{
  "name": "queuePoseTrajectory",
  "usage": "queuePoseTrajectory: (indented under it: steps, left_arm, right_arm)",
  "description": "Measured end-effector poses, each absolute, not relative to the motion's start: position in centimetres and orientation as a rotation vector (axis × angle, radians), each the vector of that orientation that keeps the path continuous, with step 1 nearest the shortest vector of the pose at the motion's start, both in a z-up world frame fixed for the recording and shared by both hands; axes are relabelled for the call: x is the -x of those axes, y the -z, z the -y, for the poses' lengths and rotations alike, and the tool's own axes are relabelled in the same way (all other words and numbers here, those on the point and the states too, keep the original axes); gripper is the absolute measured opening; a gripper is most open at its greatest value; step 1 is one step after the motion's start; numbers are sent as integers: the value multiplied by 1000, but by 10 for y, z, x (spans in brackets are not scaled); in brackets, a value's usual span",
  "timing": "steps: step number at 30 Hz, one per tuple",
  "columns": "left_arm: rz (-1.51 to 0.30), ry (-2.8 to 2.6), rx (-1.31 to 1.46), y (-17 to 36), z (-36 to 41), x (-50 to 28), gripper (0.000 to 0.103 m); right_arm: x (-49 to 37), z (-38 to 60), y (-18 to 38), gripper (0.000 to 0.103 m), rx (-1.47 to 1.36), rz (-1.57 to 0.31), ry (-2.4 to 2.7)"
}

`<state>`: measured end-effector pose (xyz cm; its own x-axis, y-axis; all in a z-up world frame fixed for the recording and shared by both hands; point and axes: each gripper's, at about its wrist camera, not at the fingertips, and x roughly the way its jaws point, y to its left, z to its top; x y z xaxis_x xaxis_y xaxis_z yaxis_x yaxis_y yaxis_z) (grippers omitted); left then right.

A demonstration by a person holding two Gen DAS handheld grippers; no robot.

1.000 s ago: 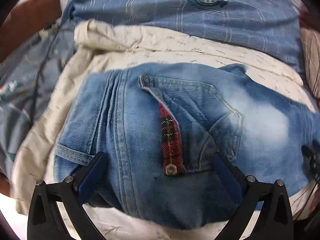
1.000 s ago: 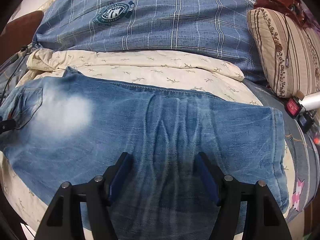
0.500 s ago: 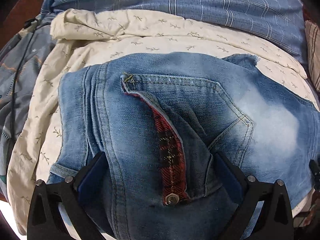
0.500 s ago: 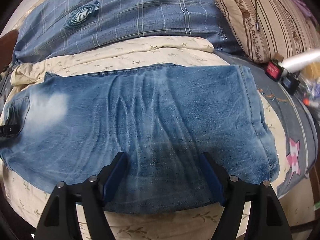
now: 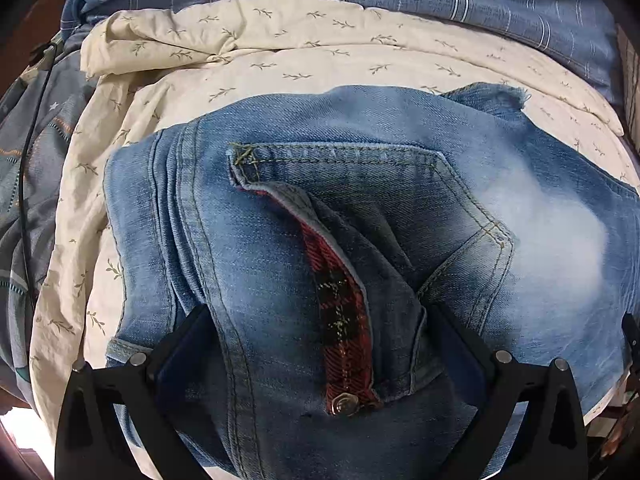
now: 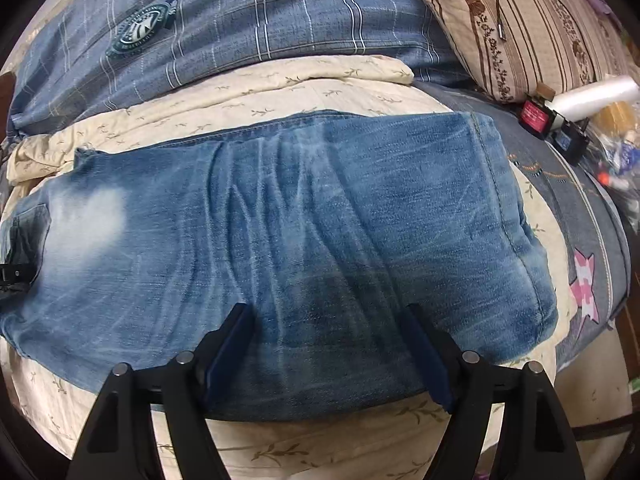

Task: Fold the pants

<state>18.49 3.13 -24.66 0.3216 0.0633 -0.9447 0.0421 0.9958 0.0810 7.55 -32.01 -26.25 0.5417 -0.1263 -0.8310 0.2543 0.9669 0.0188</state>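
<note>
Blue jeans lie folded lengthwise across the bed. In the left wrist view I see their waist end: a back pocket with its flap turned out, showing red plaid lining and a metal snap. My left gripper is open just above this pocket, one finger on either side of the flap. In the right wrist view the leg part of the jeans runs to a folded end at the right. My right gripper is open over the near edge of the legs, with denim between its pads.
Under the jeans lies a cream leaf-print sheet. A blue plaid quilt with a round badge is behind it. A striped pillow, small black boxes and a white roll sit at the right. A black cable hangs at the left.
The left gripper came nearer to the pocket, which now looks larger. The right gripper rolled and opened a little wider; the folded leg end shifted towards the middle of its view.
</note>
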Motion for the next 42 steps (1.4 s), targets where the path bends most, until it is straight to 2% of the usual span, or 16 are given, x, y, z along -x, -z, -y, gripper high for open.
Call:
queuePoseTrajectory:
  steps: [10, 14, 18, 23, 32, 42]
  left_arm:
    - [-1215, -110, -170, 242, -7, -175, 103]
    - [-1144, -134, -213, 239, 5, -162, 103]
    - [-1133, -120, -129, 239, 0, -154, 103]
    - [-1139, -128, -112, 236, 3, -146, 103]
    - [-1048, -138, -47, 209, 15, -124, 103]
    - [-931, -20, -33, 167, 21, -109, 103]
  right_arm:
    - [-68, 328, 260, 82, -270, -1034, 222]
    - [-46, 349, 246, 82, -452, -926, 200]
    - [-20, 359, 227, 82, -552, -791, 140]
    - [6, 346, 211, 82, -530, -700, 62]
    - [28, 302, 196, 82, -413, -694, -24]
    - [45, 331, 201, 82, -529, -673, 38]
